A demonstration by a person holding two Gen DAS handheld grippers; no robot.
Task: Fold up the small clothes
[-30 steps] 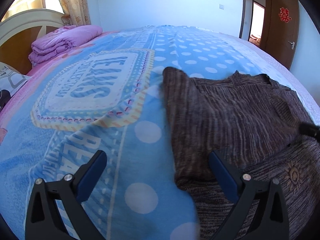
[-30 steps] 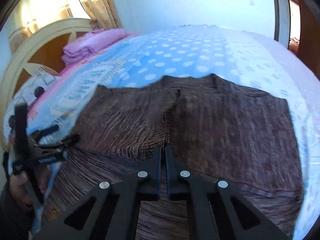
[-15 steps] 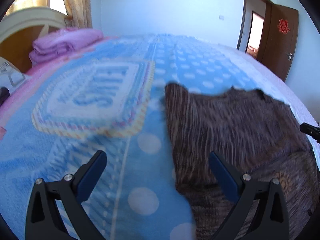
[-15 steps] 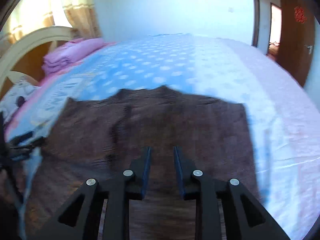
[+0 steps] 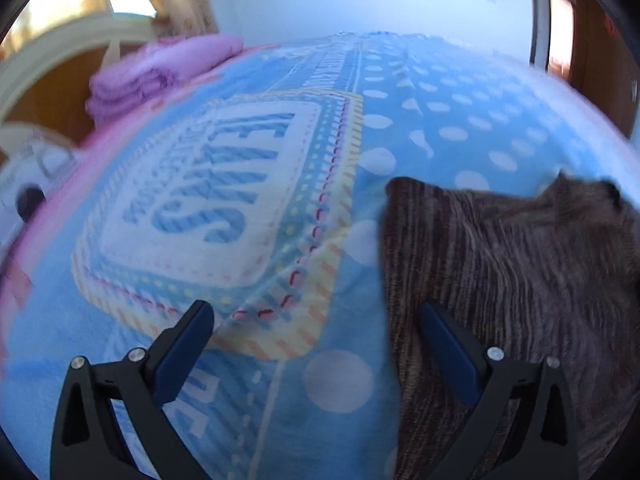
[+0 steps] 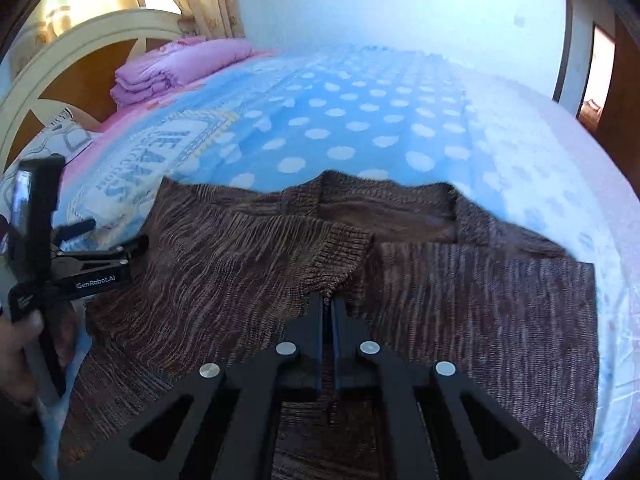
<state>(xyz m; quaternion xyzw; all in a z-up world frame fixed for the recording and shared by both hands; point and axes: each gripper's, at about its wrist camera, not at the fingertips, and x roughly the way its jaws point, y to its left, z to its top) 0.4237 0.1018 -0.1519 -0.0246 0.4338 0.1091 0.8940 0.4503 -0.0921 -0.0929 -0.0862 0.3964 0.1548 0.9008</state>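
Note:
A brown knitted sweater [image 6: 460, 300] lies spread on the blue dotted blanket [image 6: 340, 120], with its left sleeve [image 6: 256, 264] folded across the chest. My right gripper [image 6: 327, 304] is shut on the cuff of that sleeve at the sweater's middle. My left gripper [image 5: 316, 320] is open and empty, just above the blanket, at the sweater's left edge [image 5: 500, 280]. It also shows in the right wrist view [image 6: 100, 256], at the sweater's left side.
A folded pink quilt [image 6: 180, 68] lies near the wooden headboard [image 6: 80, 60] at the far left. A pillow [image 5: 32, 168] lies below it. A brown door [image 5: 600, 60] stands at the right. The blanket's printed panel [image 5: 220, 200] lies left of the sweater.
My right gripper opened slightly half a second ago and is now shut on the sleeve cuff. My left gripper stayed open and shifted a little to the left over the blanket.

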